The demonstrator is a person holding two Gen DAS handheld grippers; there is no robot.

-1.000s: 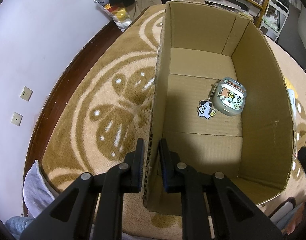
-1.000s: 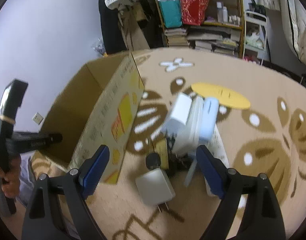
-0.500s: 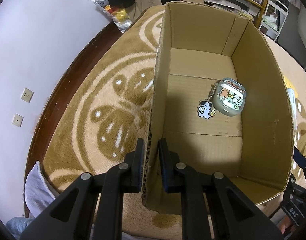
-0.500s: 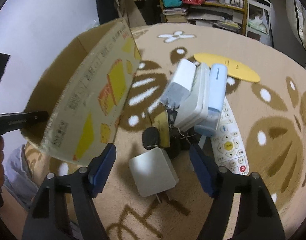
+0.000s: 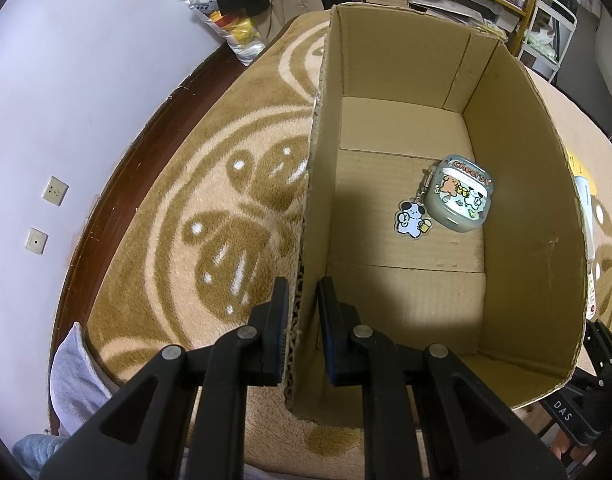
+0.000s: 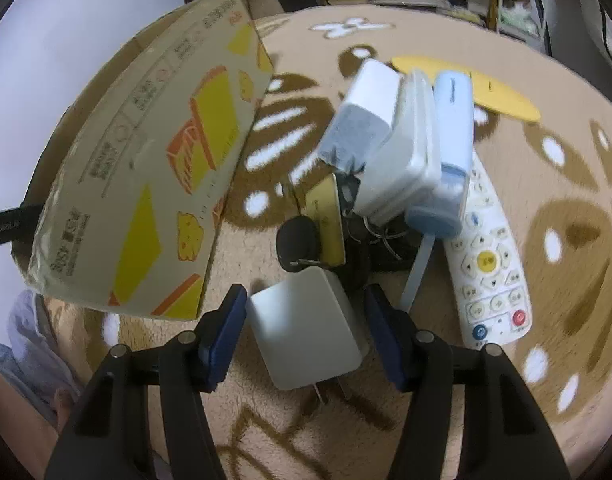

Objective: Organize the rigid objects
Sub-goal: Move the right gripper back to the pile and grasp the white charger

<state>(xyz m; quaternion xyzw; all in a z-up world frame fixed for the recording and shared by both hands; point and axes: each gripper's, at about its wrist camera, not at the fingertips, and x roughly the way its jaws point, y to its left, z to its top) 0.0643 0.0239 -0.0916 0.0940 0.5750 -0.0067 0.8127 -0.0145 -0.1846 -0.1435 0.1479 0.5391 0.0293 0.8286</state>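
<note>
Inside the cardboard box [image 5: 518,208] only an earbud case [image 5: 462,199] – pile beside it left; left gripper [image 5: 299,312] pinching box wall, right gripper [image 6: 302,312] closing, astride white charger [image 6: 306,330], not yet gripping

The box [image 5: 518,208] is matt corrugated cardboard with rough cut edges. The rug [image 5: 226,208] is fluffy pile. The charger [image 6: 306,332] looks smooth white plastic, the earbud case [image 5: 460,200] glossy.

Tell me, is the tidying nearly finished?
Not nearly. Only the earbud case lies in the cardboard box, whose wall the left gripper pinches. The right gripper is closing around the white charger. The remote and others wait on the rug.
</note>
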